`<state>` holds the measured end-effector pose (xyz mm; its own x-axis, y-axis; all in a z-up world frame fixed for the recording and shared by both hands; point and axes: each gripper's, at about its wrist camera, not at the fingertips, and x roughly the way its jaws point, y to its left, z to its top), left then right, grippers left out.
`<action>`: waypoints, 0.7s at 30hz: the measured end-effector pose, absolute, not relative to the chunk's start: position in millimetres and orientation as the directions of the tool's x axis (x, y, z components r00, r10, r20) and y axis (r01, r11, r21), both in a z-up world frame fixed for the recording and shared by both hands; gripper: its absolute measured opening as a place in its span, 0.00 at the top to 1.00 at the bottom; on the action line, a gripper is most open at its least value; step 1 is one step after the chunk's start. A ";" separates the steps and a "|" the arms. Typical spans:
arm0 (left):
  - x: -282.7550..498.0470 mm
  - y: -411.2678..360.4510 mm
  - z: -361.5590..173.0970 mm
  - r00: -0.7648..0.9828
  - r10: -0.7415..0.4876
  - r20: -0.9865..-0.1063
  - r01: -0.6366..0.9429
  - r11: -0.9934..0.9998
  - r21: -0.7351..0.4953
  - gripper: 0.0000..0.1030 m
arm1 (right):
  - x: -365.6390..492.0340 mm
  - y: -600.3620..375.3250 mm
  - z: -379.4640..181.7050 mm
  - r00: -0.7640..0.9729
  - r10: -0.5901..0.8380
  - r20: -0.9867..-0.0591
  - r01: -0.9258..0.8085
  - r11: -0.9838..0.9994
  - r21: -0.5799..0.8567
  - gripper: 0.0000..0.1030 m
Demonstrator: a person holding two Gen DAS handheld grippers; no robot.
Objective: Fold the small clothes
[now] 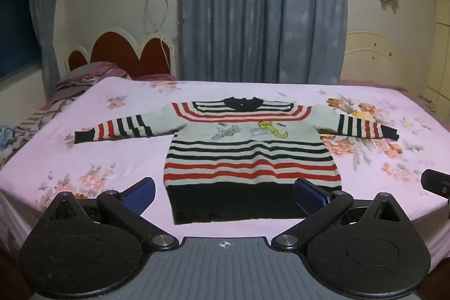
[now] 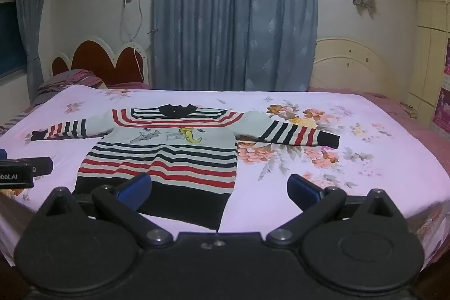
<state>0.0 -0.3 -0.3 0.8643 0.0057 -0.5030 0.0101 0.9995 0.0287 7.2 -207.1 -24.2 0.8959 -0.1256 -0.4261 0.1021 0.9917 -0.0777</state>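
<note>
Sweater (image 1: 250,156) flat on bed (image 1: 98,159), sleeves spread sideways; curtain (image 1: 261,7) behind bed.

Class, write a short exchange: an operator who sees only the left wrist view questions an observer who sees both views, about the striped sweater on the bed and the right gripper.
Operator: A finger of my left gripper hides the sweater's near right hem corner. Is it lying flat?
Observer: Yes. In the right wrist view that corner lies flat on the bed, close to its front edge.
Operator: I see only a sliver of the right gripper. Is it open?
Observer: Wide open, with nothing held between its fingers.
</note>
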 end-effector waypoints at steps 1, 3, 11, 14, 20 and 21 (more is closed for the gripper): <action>0.1 -0.3 -0.4 0.864 0.002 -0.504 0.013 1.000 0.027 0.00 | 7.8 -207.8 -24.2 0.891 -0.124 -0.436 0.106 0.992 -0.066 0.01; 1.5 -0.6 -0.8 0.856 0.006 -0.517 0.012 0.999 0.030 0.00 | 8.0 -207.4 -23.9 0.891 -0.122 -0.436 0.103 0.992 -0.068 0.01; 5.0 -2.3 3.0 0.863 0.002 -0.505 0.012 1.000 0.025 0.00 | 8.8 -208.1 -22.2 0.889 -0.124 -0.441 0.107 0.992 -0.063 0.01; 4.5 -5.2 3.8 0.864 0.003 -0.503 0.011 1.000 0.025 0.00 | 8.8 -207.7 -20.8 0.889 -0.122 -0.441 0.105 0.992 -0.065 0.01; 3.5 -5.0 4.7 0.867 0.002 -0.499 0.012 1.000 0.024 0.00 | 12.8 -207.6 -20.1 0.891 -0.119 -0.438 0.101 0.993 -0.066 0.01; 4.0 -3.5 5.2 0.866 0.002 -0.499 0.011 1.000 0.023 0.00 | 13.6 -209.3 -22.0 0.891 -0.118 -0.438 0.099 0.993 -0.067 0.01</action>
<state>4.0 -3.5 5.2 0.8665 0.0016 -0.4992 0.0112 0.9997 0.0226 13.6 -209.3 -22.0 0.8912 -0.1184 -0.4379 0.0991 0.9928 -0.0667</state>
